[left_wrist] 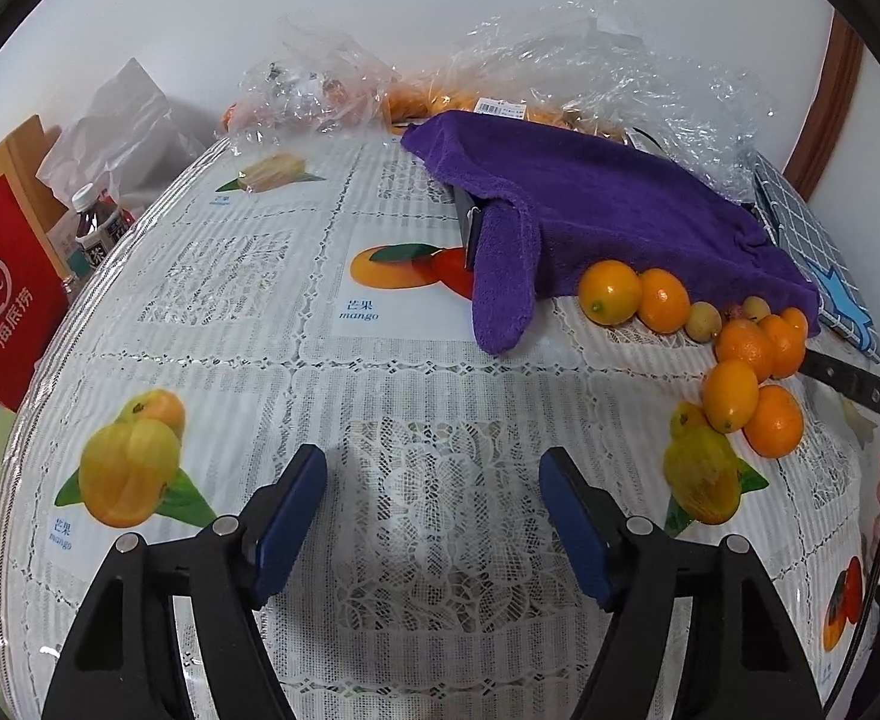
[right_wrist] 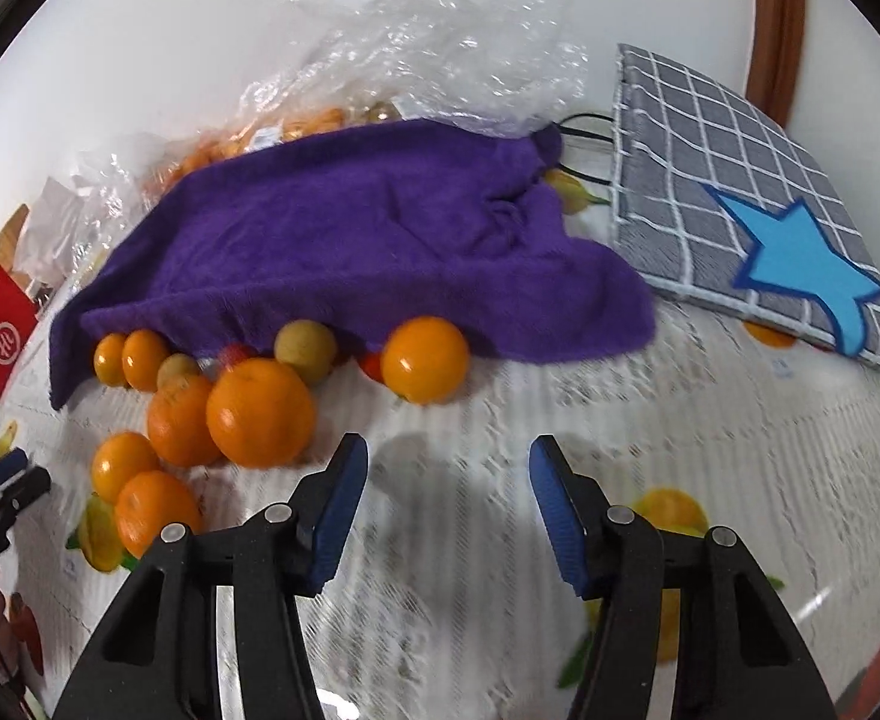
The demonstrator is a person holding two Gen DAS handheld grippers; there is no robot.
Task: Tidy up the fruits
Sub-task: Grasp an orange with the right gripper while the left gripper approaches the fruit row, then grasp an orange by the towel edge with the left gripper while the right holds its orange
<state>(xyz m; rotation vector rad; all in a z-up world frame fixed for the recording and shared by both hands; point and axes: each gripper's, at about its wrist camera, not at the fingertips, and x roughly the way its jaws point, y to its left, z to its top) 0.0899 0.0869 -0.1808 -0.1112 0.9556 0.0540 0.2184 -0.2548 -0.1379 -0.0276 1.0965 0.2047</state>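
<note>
Oranges (right_wrist: 260, 411) sit at 10 o'clock off your right gripper (right_wrist: 449, 513), both grippers' jaws apart and empty; center on one fruit before closing, left gripper (left_wrist: 434, 516) clear.

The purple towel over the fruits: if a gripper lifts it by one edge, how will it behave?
The purple towel will probably sag and fold, since it already drapes loosely with a hanging flap. It looks plush, so the pads should grip it without slipping. The round oranges at its edge might roll if it drags them.
</note>
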